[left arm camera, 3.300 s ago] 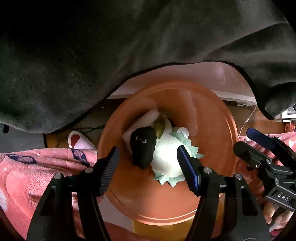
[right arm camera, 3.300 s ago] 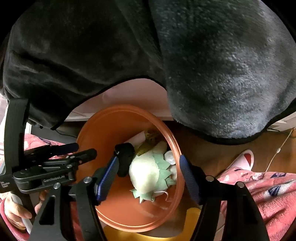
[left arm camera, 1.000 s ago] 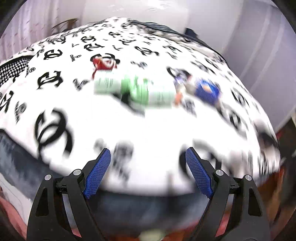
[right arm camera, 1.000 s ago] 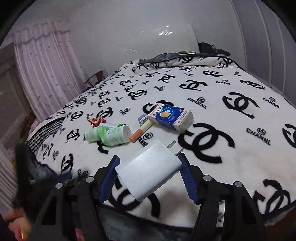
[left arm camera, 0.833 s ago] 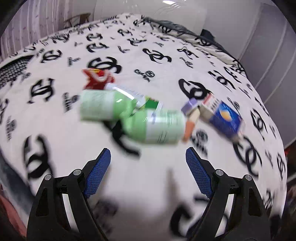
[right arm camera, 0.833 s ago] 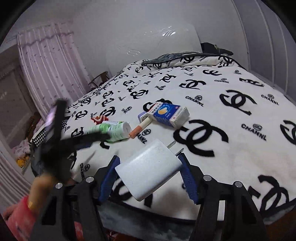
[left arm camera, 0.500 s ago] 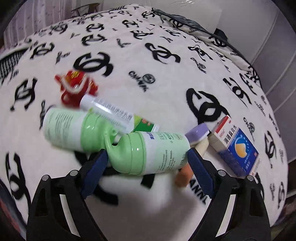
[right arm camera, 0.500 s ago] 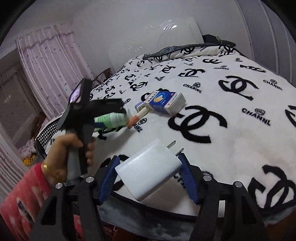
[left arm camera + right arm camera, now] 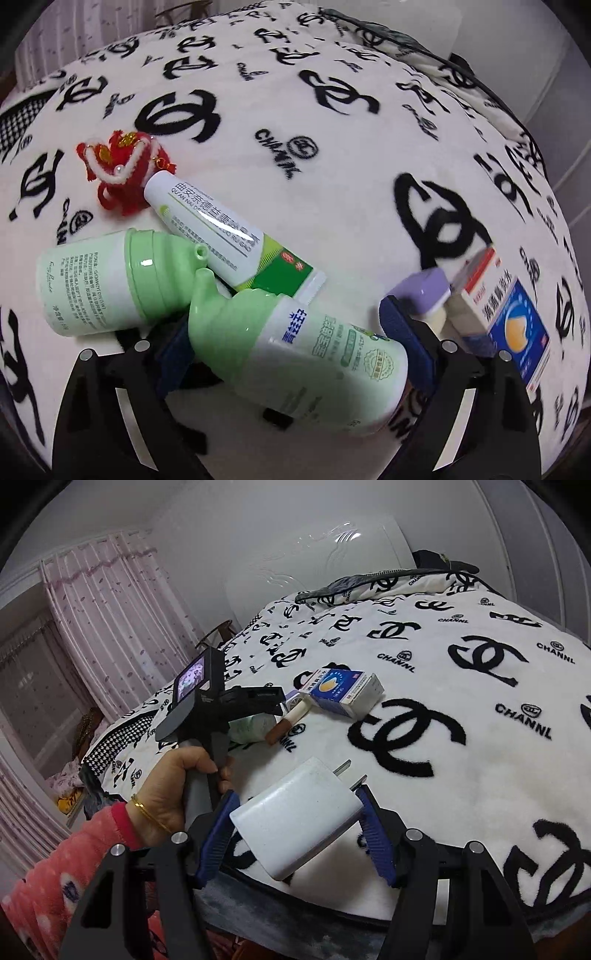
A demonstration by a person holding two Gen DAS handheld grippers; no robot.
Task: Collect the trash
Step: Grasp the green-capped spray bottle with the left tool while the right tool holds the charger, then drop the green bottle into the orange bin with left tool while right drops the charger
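Fingers of my left gripper (image 9: 288, 354) straddle the green bottle (image 9: 295, 354) lying on the blanket (image 9: 332, 122), not yet clamped. Right gripper (image 9: 299, 830) pinches the white charger (image 9: 295, 819). I judge the bottle light, rigid, slick; best grabbed mid-body, not the spout.

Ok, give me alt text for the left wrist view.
The left tongs straddle a green-capped white bottle lying on a white blanket with black logos. Behind it lie a second green bottle, a white ointment tube and a red knitted charm; a blue medicine box sits right.
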